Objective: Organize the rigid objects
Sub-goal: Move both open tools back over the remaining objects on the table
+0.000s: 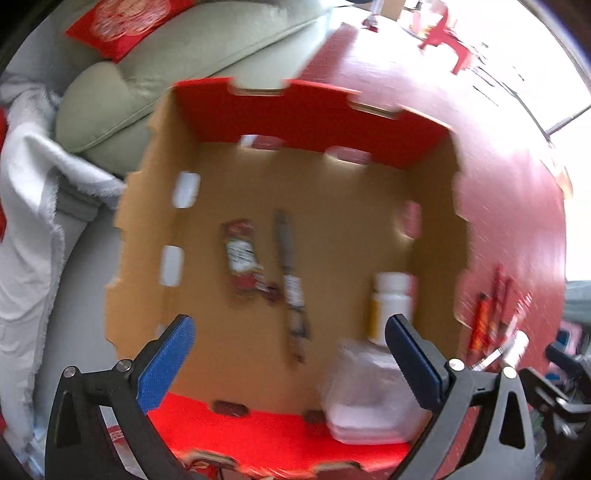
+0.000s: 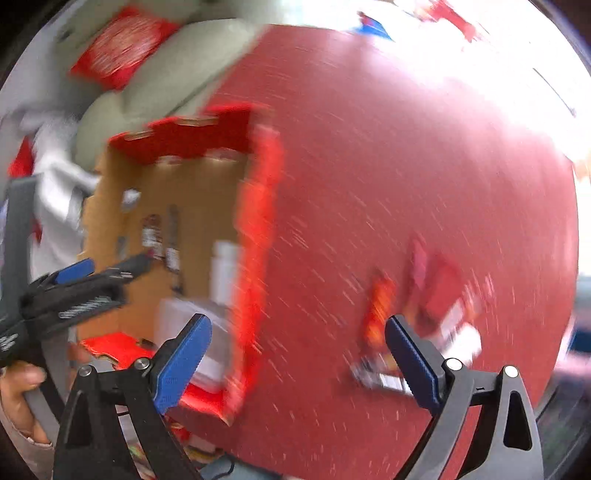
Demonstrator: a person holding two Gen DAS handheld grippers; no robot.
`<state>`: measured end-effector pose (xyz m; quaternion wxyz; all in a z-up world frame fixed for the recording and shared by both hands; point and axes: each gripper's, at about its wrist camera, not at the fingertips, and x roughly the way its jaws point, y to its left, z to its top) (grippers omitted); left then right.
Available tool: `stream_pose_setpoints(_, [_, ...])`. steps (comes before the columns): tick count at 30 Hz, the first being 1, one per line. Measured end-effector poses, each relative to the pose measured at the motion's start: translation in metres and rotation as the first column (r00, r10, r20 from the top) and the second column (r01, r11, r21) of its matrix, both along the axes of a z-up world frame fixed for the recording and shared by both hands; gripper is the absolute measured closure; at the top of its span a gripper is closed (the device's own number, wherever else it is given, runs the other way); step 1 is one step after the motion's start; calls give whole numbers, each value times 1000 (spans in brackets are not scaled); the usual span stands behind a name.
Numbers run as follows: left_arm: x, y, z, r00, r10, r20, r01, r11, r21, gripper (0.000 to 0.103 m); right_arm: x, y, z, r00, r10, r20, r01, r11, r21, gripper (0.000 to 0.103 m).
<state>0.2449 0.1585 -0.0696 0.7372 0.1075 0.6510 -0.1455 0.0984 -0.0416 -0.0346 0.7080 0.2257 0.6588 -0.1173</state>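
Observation:
An open cardboard box (image 1: 155,229) with red outer walls stands on the red table (image 1: 509,206). On its brown floor lie a red-and-white packet (image 1: 243,258), a long thin stick-like item (image 1: 291,280), a white bottle (image 1: 391,299) and a clear plastic container (image 1: 365,398). My left gripper (image 1: 290,328) hangs open above the box floor with nothing between its pads. My right gripper (image 2: 298,323) is open over bare table just right of the box (image 2: 258,221). An orange-red packet (image 2: 380,310), a red pack (image 2: 443,291) and a white-and-silver item (image 2: 384,378) lie by its right finger. Both views are blurred.
Green sofa cushions (image 1: 155,74) with a red pillow (image 1: 125,26) sit behind the box. A white towel (image 1: 33,206) hangs at its left. The left gripper (image 2: 114,264) and a hand (image 2: 18,384) show at the left of the right wrist view.

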Motion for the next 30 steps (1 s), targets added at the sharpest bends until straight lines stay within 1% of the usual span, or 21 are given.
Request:
stream_pose_setpoints(3, [-28,-28,9,998,-65,0,65,997,-33,0,-55,-31,-20,985,-154,-80,157,987,39,7])
stream_pose_setpoints(5, [-49,-49,16,992,-123,8,123,991,-55,0,-94,-48,-35,958,-245,-145,254,966,46,7])
stream_pose_setpoints(6, [-60,-62,18,987,-158,13,159,985,-67,0,-115,-58,-44,937,-298,-182,312,949,50,7])
stream_pose_setpoints(7, [-70,-73,20,983,-185,15,185,980,-71,0,-131,-65,-49,919,-338,-202,356,932,60,7])
stream_pose_setpoints(9, [-89,-95,20,970,-243,13,243,968,-67,0,-152,-73,-55,903,-373,-213,394,917,62,7])
stream_pose_setpoints(10, [-98,-105,16,963,-270,5,269,961,-60,0,-158,-76,-58,904,-369,-217,388,920,53,7])
stream_pose_setpoints(11, [-104,-113,14,957,-288,-7,288,956,-55,0,-161,-76,-60,915,-343,-211,360,932,45,7])
stream_pose_setpoints(12, [-110,-119,11,954,-300,-18,299,953,-54,0,-160,-74,-61,936,-295,-194,309,950,44,7])
stream_pose_setpoints(13, [-115,-124,9,952,-306,-28,304,951,-53,0,-157,-69,-61,957,-230,-174,240,970,39,7])
stream_pose_setpoints(15, [-120,-127,8,951,-309,-30,307,951,-46,0,-148,-58,-62,985,-95,-145,97,995,7,7])
stream_pose_setpoints(16, [-122,-128,9,951,-309,-27,308,951,-38,0,-140,-49,-64,992,10,-129,-13,1000,-22,7])
stream_pose_setpoints(17, [-123,-128,9,951,-308,-26,307,951,-30,0,-134,-41,-66,989,76,-125,-81,996,-37,7])
stream_pose_setpoints(18, [-123,-126,9,952,-306,-26,305,952,-23,0,-127,-34,-70,982,145,-120,-153,987,-55,7])
stream_pose_setpoints(20, [-124,-124,9,954,-299,-23,299,954,-4,0,-114,-22,-77,955,277,-103,-286,954,-90,7])
stream_pose_setpoints(22, [-124,-120,11,957,-290,-18,290,957,12,0,-103,-14,-85,927,363,-95,-372,922,-108,7])
stream_pose_setpoints(23, [-124,-117,12,958,-285,-16,286,958,18,0,-97,-11,-89,912,401,-87,-409,907,-102,7])
stream_pose_setpoints(26, [-126,-112,14,962,-274,-14,274,961,37,0,-81,-4,-103,876,478,-68,-481,874,-61,7])
stream_pose_setpoints(28, [-128,-111,14,963,-270,-15,270,962,47,0,-73,-2,-114,863,500,-80,-504,863,-40,7])
stream_pose_setpoints(30, [-129,-113,13,964,-264,-19,265,963,53,0,-75,-2,-118,857,508,-90,-514,855,-67,10])
